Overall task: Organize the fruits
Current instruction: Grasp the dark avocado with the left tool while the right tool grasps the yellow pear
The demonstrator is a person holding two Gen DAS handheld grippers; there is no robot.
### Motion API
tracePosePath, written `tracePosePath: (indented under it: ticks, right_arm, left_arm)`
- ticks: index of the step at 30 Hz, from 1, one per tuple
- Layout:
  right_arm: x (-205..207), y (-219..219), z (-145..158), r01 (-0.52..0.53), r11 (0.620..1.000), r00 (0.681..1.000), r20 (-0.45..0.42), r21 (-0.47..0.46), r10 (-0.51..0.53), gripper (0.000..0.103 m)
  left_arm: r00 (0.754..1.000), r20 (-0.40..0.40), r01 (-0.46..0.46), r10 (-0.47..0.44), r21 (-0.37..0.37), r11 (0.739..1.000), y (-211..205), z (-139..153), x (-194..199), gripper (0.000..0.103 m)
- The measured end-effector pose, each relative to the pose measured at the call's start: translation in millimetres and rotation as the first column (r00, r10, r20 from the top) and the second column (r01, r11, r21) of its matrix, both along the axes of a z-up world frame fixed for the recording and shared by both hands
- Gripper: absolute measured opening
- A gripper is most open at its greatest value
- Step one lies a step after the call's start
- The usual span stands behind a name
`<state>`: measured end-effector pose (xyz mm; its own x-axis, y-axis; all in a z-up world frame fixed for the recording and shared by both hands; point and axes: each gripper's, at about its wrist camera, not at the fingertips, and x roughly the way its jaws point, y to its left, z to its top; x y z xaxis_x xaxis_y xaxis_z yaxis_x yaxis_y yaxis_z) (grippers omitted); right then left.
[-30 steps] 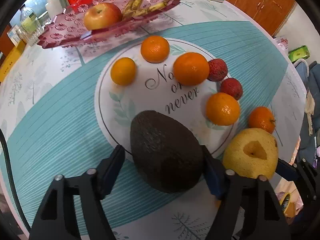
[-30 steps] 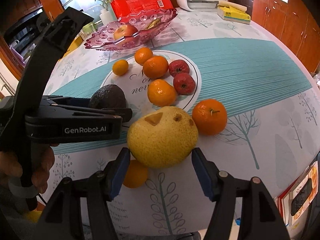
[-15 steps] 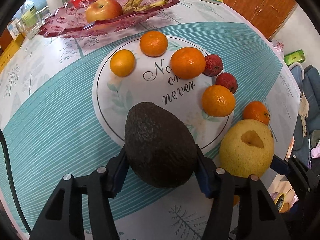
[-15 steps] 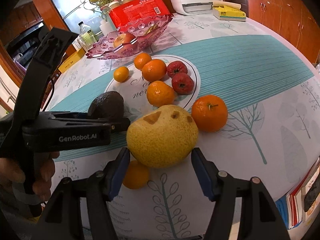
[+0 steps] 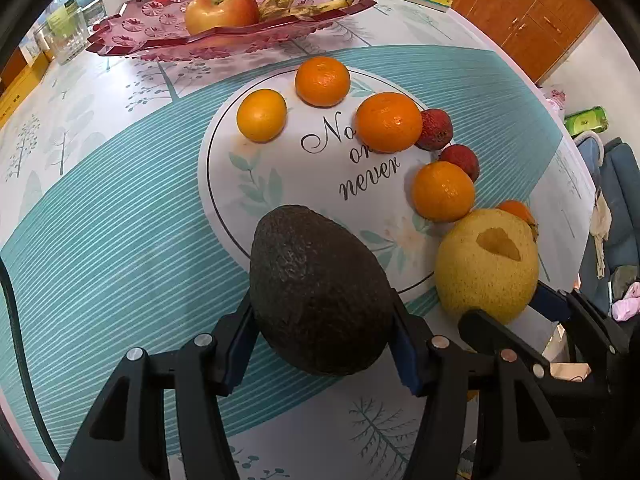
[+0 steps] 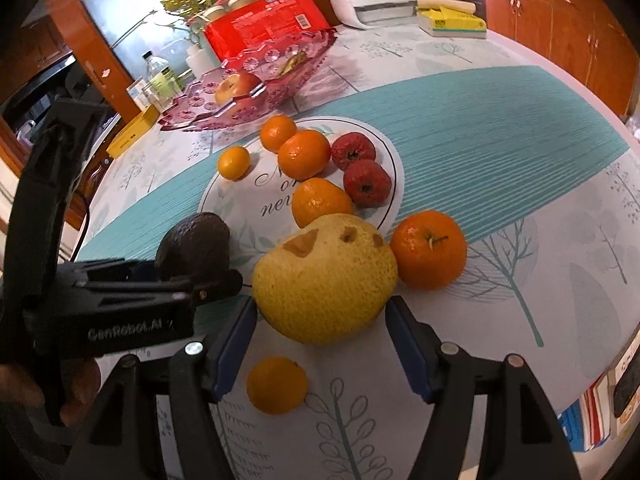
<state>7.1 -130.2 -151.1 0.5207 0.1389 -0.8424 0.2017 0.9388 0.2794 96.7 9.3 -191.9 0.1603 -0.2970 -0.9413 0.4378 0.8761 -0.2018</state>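
Note:
A dark avocado [image 5: 320, 292] sits at the near rim of the white round mat [image 5: 304, 184], and my left gripper [image 5: 320, 314] is shut on it, both blue pads pressing its sides. In the right wrist view the same avocado [image 6: 196, 240] shows behind the left gripper's black finger. A big yellow pear [image 6: 324, 280] with brown patches rests on the tablecloth between the fingers of my right gripper [image 6: 322, 312]. Its jaws are opening, and the pads stand at the pear's sides without squeezing it. Several oranges and two red fruits [image 6: 360, 168] lie on the mat.
One orange [image 6: 428, 248] touches the pear's right side and a small one [image 6: 276, 384] lies under the right gripper. A pink glass dish [image 5: 160, 36] with an apple [image 5: 222, 8] and a banana stands at the back. Bottles, a red pack and a yellow box line the far edge.
The left jaws have closed from wide apart onto the avocado. The right gripper has rolled a little and its pads now stand slightly wider around the pear.

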Motion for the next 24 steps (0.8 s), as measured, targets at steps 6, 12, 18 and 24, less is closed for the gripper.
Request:
tracePosePath:
  ticks: [6, 12, 18, 24]
  right_arm:
    - [6, -2, -3, 0.031, 0.999, 1.0, -0.005, 0.027, -0.03, 0.072]
    - [7, -6, -4, 0.051, 0.997, 0.999, 0.002, 0.059, -0.051, 0.074]
    - [7, -18, 0, 0.099, 0.985, 0.994, 0.03, 0.138, -0.105, 0.074]
    - [21, -13, -1, 0.114, 0.987, 0.993, -0.005, 0.112, -0.114, 0.075]
  left_arm:
    - [1.0, -0.011, 0.005, -0.005, -0.003, 1.0, 8, 1, 3, 0.058]
    - [1.0, -0.03, 0.007, -0.007, 0.001, 1.0, 13, 1, 10, 0.058]
    - [0.999, -0.036, 0.01, -0.01, 0.008, 1.0, 15, 2, 15, 0.058]
    - [0.999, -0.031, 0.004, -0.004, 0.022, 1.0, 9, 1, 14, 0.058]
